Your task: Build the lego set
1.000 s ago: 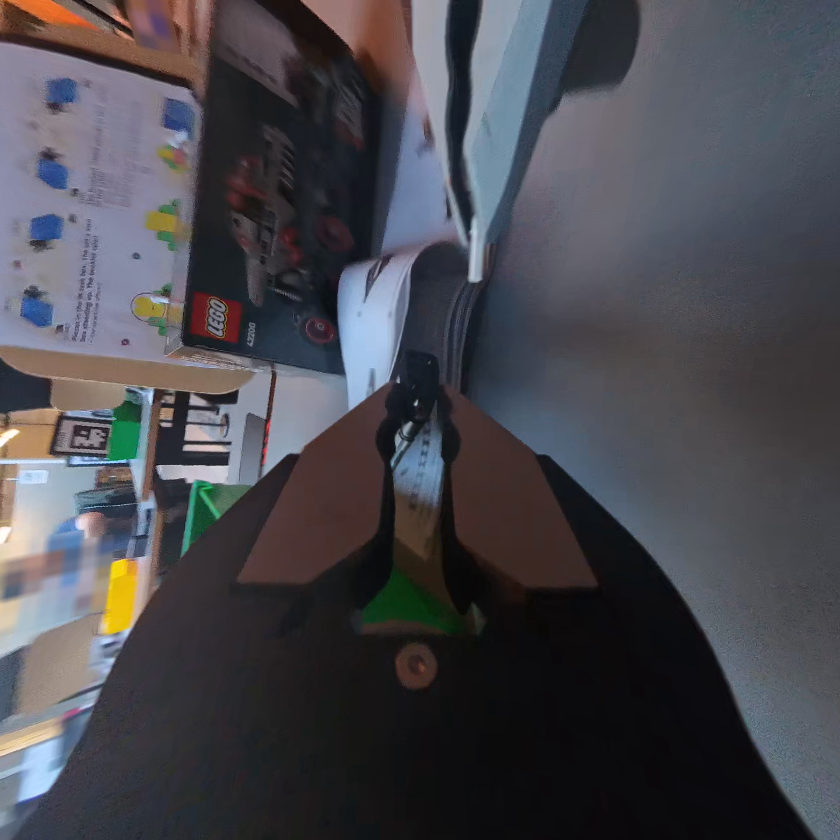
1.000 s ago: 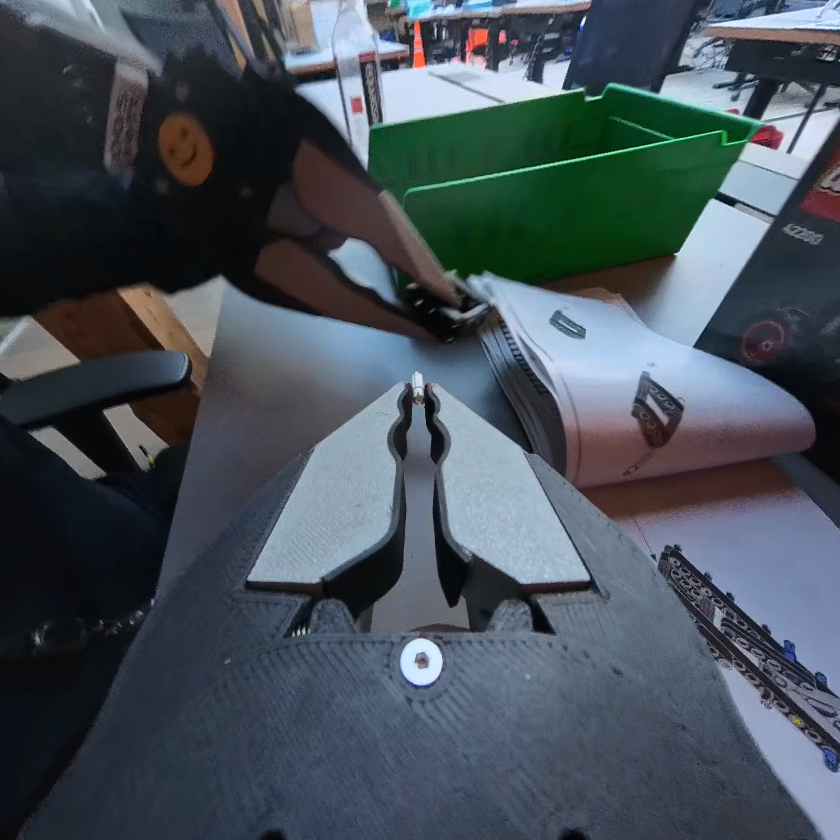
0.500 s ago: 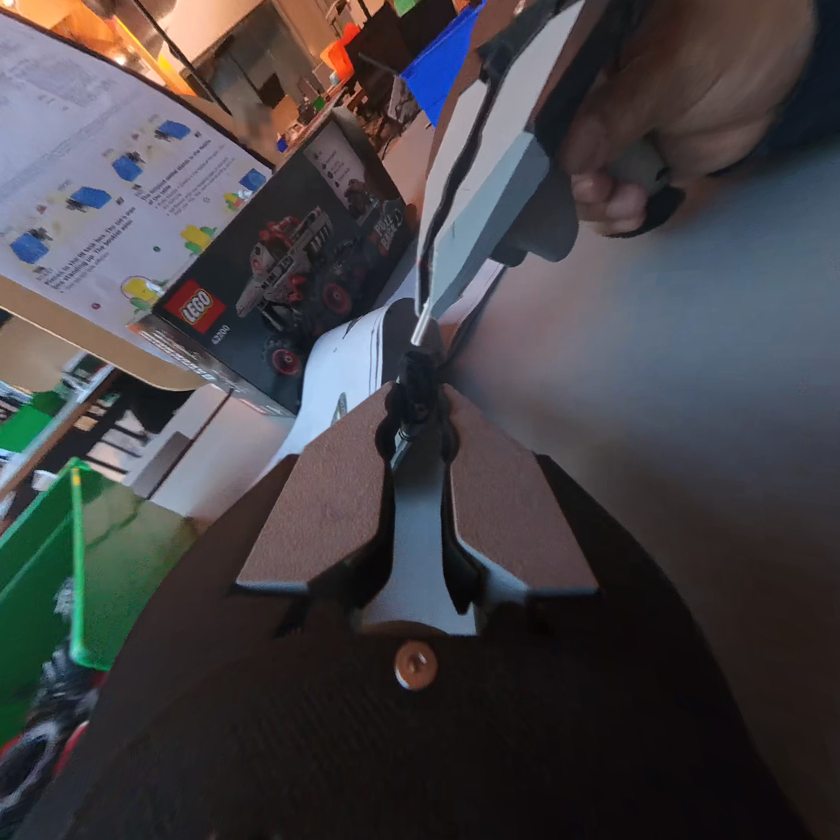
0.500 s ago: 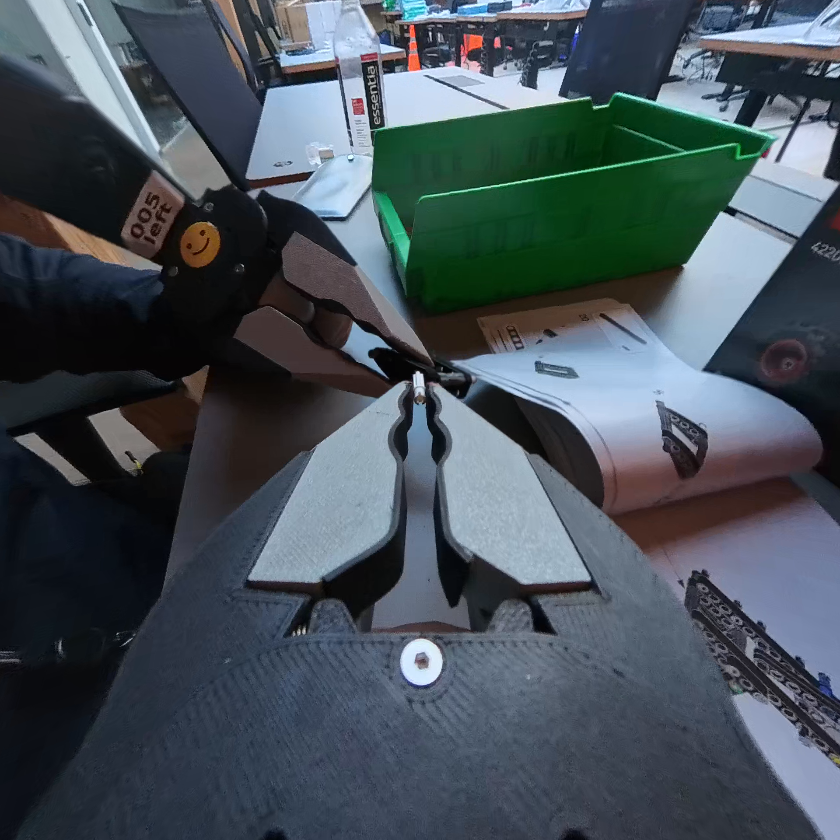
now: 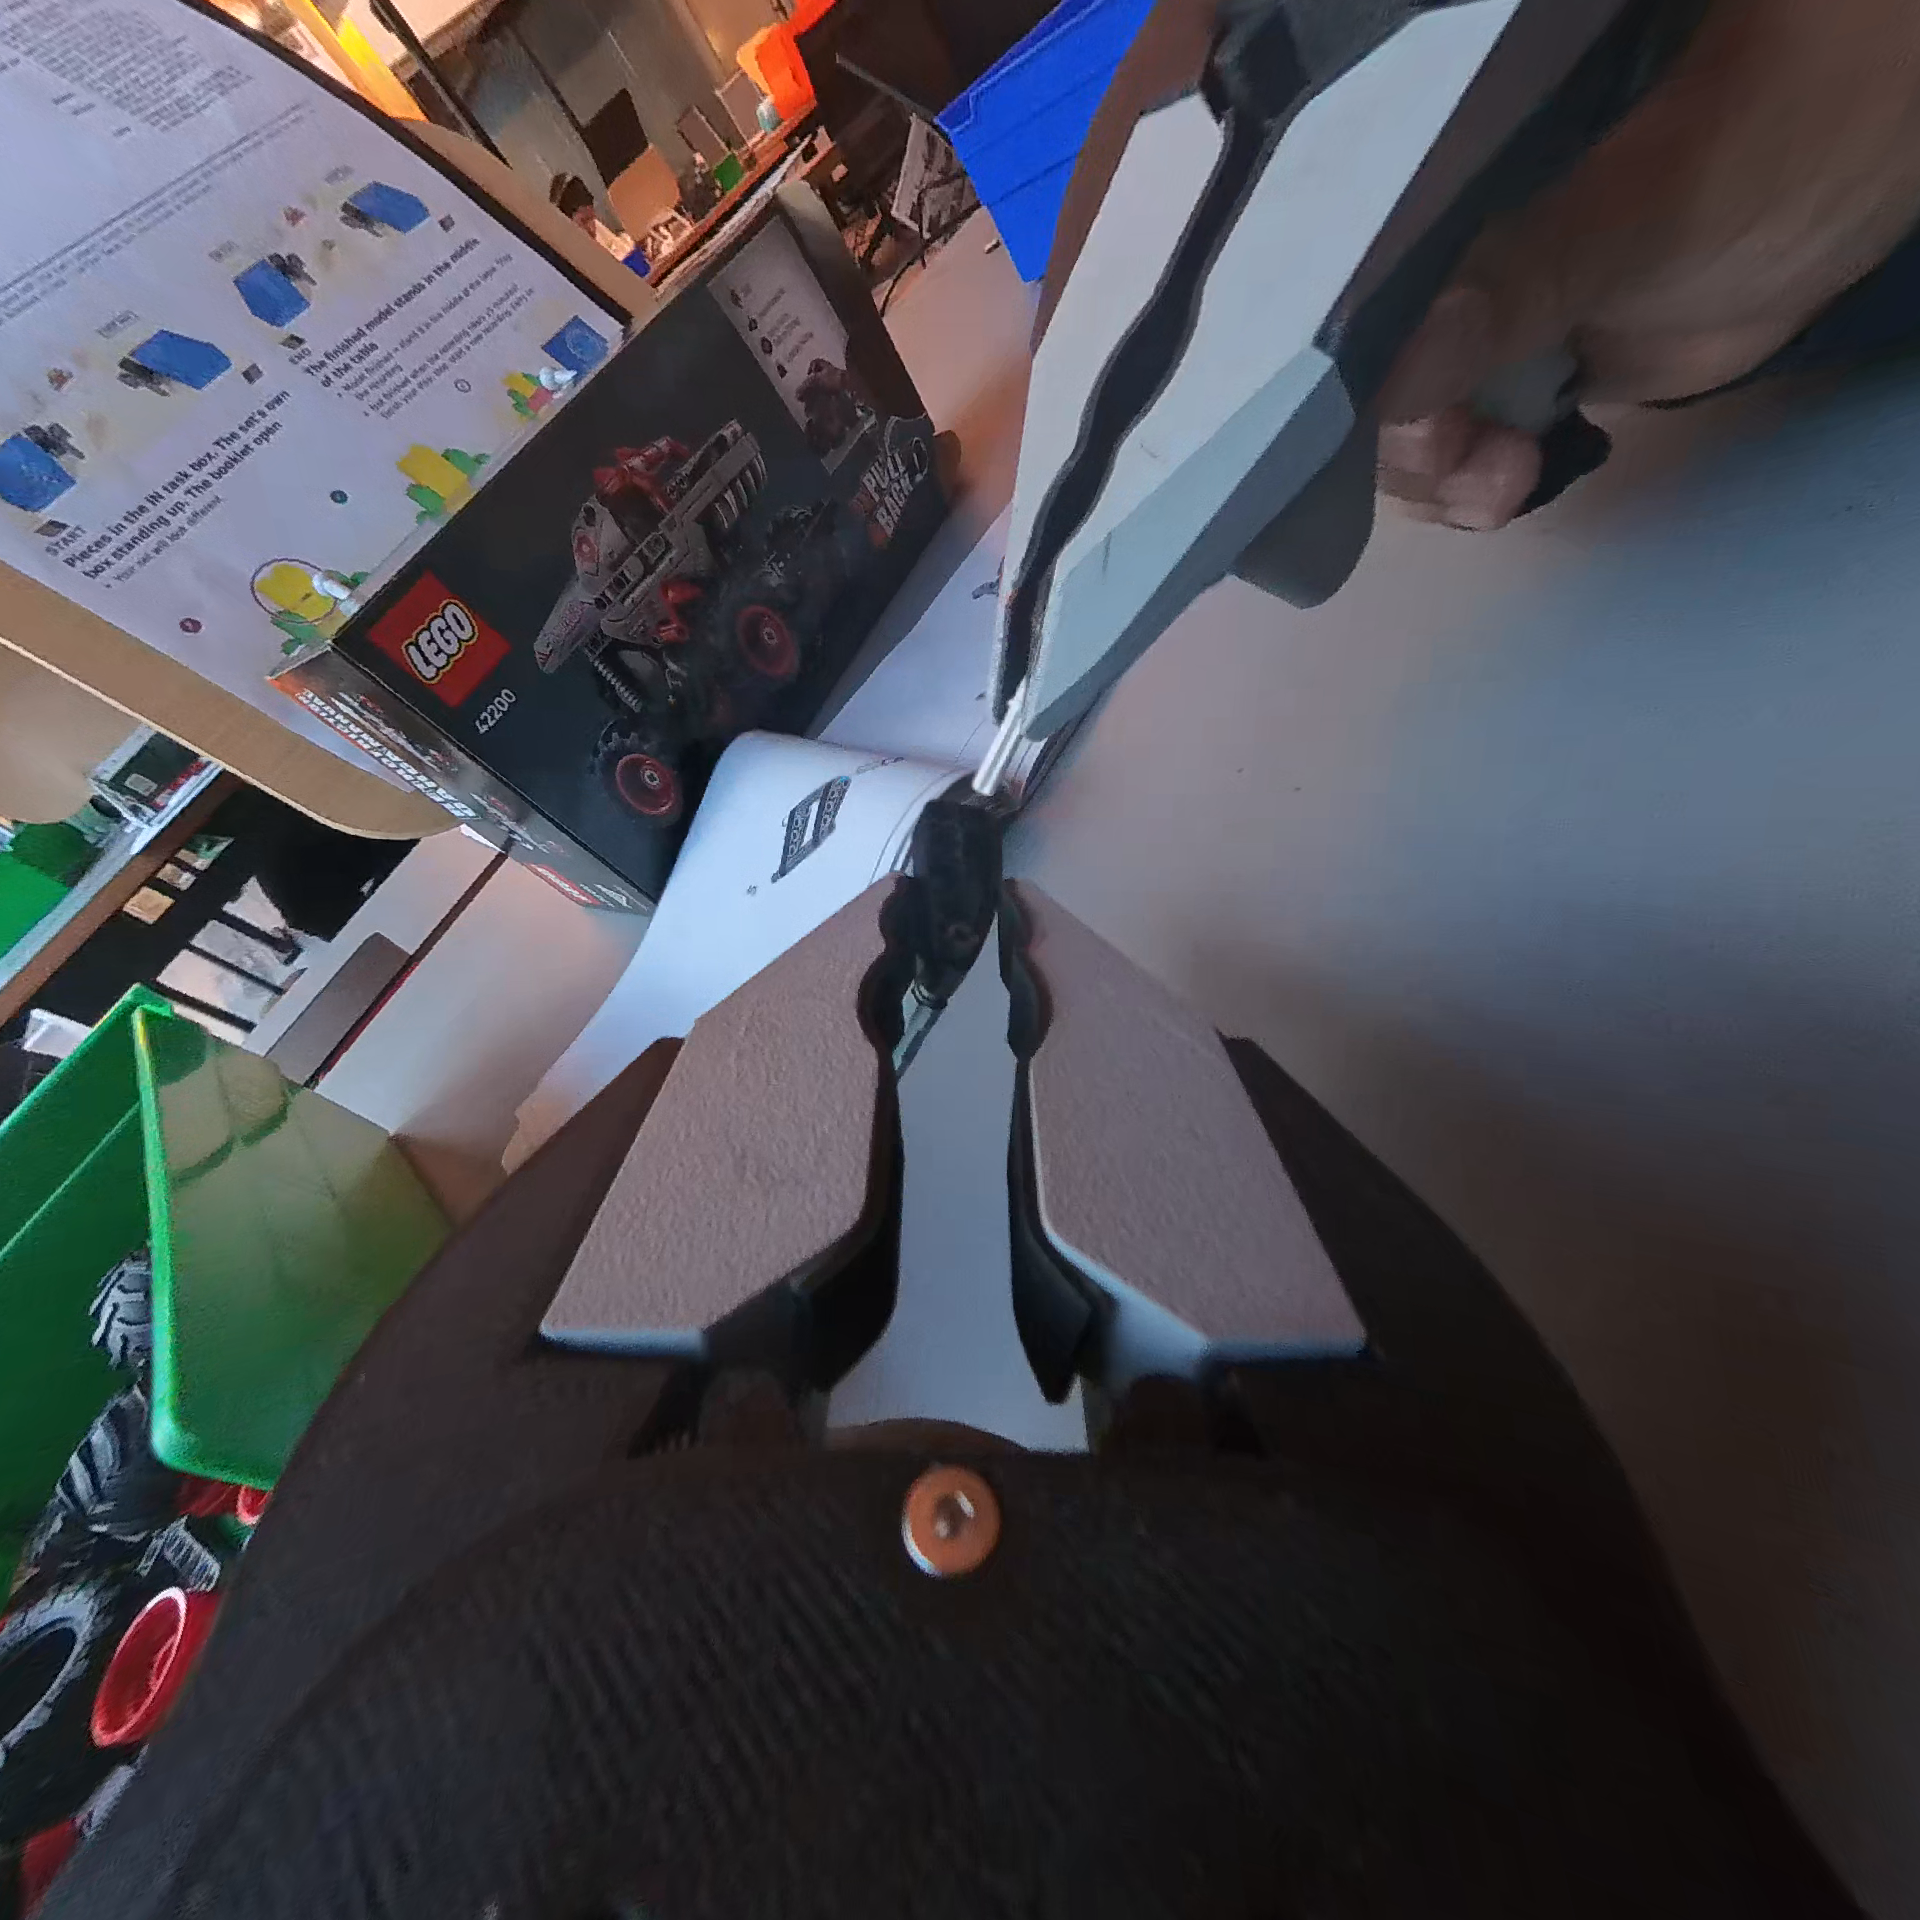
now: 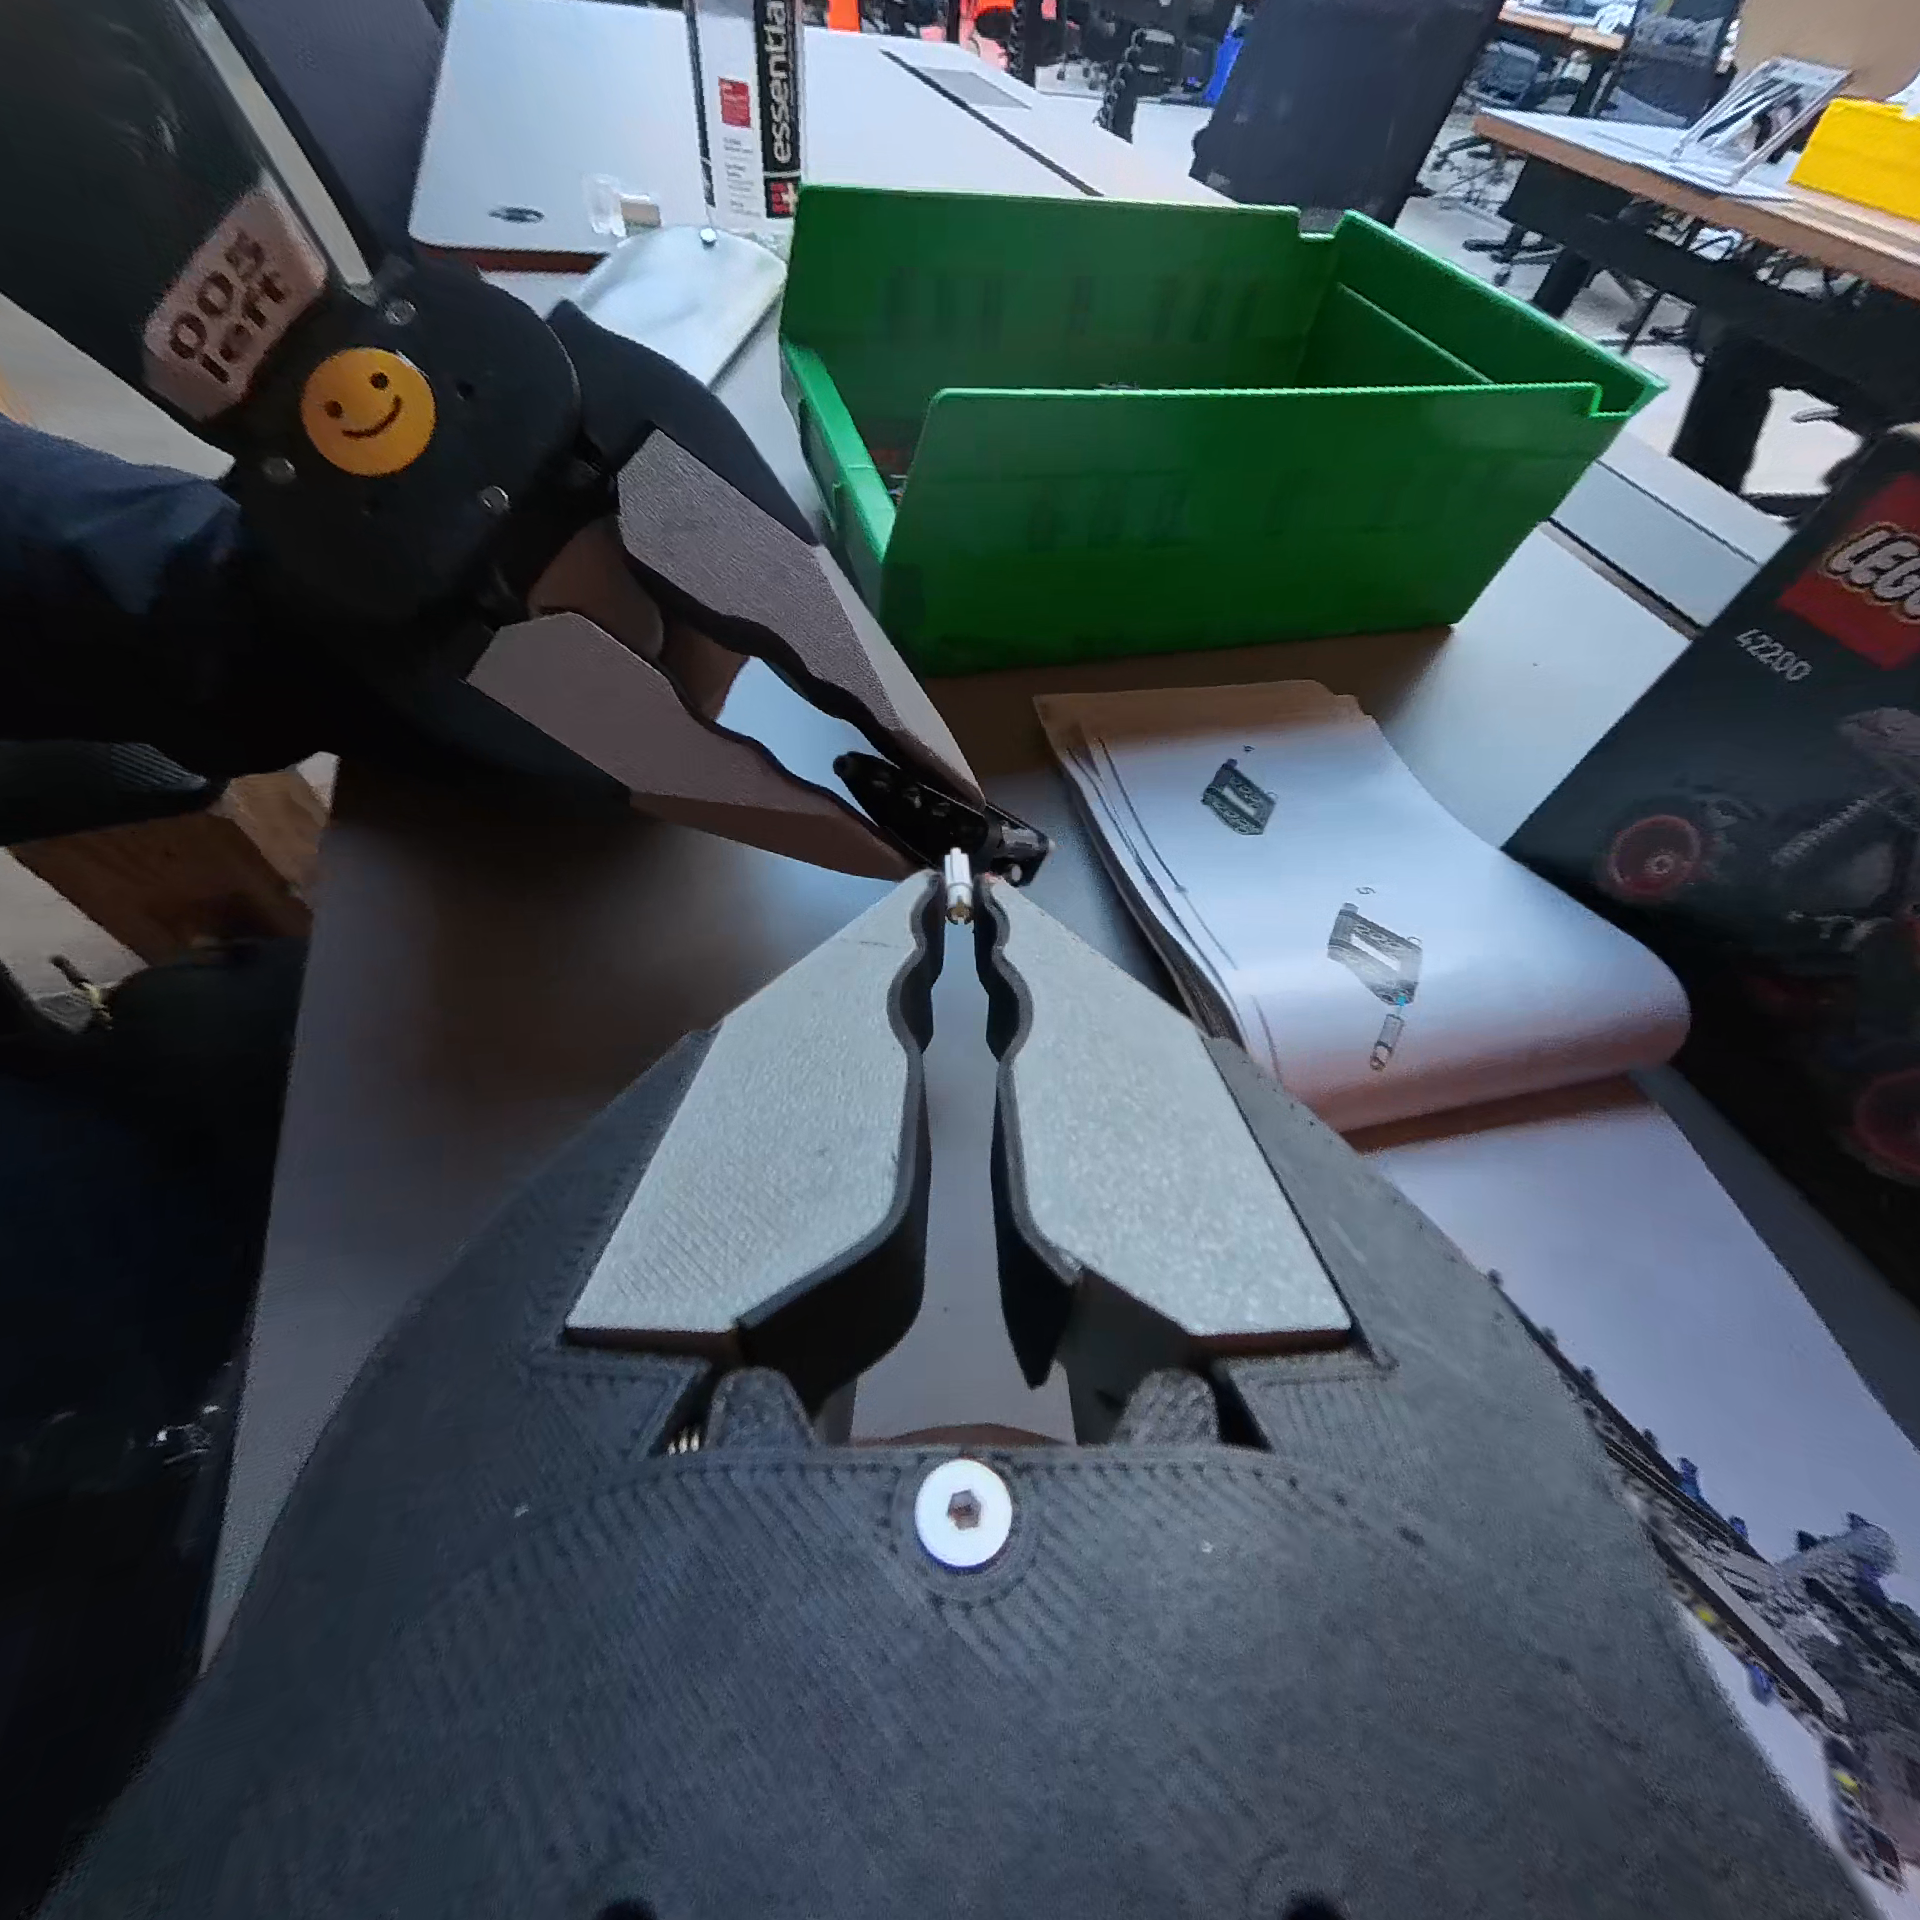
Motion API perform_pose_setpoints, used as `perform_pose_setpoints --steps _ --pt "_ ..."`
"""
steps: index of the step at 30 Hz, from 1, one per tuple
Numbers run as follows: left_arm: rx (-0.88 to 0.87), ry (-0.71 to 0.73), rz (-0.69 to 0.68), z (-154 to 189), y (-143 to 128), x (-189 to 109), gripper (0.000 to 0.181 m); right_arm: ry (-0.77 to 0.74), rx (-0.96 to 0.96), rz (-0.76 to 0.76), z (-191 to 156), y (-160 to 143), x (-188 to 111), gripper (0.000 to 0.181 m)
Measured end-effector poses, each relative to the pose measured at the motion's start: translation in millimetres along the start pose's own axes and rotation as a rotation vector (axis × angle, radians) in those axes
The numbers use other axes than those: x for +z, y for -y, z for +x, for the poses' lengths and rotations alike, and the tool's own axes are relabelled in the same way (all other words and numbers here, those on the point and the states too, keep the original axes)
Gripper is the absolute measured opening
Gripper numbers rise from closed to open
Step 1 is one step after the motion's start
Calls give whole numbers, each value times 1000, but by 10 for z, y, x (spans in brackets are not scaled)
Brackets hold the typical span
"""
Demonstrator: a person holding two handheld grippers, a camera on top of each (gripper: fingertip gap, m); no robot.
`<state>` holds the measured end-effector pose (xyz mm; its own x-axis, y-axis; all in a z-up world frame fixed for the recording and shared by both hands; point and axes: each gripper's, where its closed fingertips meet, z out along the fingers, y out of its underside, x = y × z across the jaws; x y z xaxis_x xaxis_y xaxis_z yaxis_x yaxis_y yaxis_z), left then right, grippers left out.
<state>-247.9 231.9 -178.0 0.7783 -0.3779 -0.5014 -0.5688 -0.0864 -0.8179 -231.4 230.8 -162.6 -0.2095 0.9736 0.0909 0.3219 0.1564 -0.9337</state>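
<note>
My left gripper [image 5: 951, 914] is shut on a black lego piece [image 5: 951, 862], held above the grey table. My right gripper [image 6: 958, 902] is shut on a small white pin [image 6: 957, 881]. In the right wrist view the left gripper [image 6: 935, 831] comes in from the left with the black piece [image 6: 925, 805], and the pin's tip meets that piece. In the left wrist view the right gripper [image 5: 1013, 717] comes down from above with the pin [image 5: 992, 756] touching the black piece.
An open instruction booklet [image 6: 1340, 914] lies just right of the grippers. A green bin [image 6: 1195, 520] stands behind it, with tyres and red wheels [image 5: 114, 1600] inside. The black lego box [image 5: 644, 613] stands at the right. A water bottle [image 6: 748, 104] stands at the back. Less than 4 cm separates the two grippers' tips.
The left gripper has lifted and swung the black piece up from the booklet edge. The two grippers have closed in until the pin's tip meets the black piece.
</note>
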Motion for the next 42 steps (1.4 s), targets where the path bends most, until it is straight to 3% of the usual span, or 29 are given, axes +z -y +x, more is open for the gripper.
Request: perform_pose_setpoints --steps 15,29,42 --pt "167 67 -104 49 -125 83 12 -75 1 -76 64 -135 103 2" --pt "152 50 -131 74 -169 105 12 -89 60 -109 100 -210 167 2" --pt "180 48 -157 93 -218 122 12 5 184 -118 98 -285 188 2"
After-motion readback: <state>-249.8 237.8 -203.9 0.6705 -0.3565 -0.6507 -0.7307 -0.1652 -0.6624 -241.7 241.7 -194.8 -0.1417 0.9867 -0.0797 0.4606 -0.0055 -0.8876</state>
